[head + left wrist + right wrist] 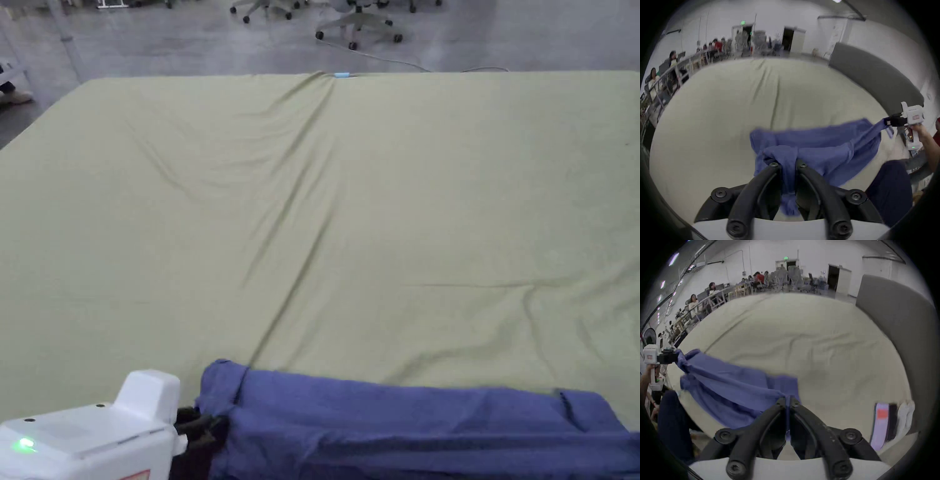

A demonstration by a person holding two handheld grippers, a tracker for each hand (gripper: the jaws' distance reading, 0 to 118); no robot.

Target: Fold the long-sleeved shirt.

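Olive-sheeted bench (350,206) mostly bare | blue shirt (425,431) stretched along near edge, unfolded | left gripper (788,164), right gripper (787,400) fingers clamp opposite ends | folding barely begun

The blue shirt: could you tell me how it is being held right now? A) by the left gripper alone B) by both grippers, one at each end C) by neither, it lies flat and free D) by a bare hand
B: the left gripper and the right gripper are each clamped on an end of the blue shirt, stretched between them.

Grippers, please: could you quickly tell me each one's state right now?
Left gripper: closed on the blue shirt.
Right gripper: closed on the same shirt.
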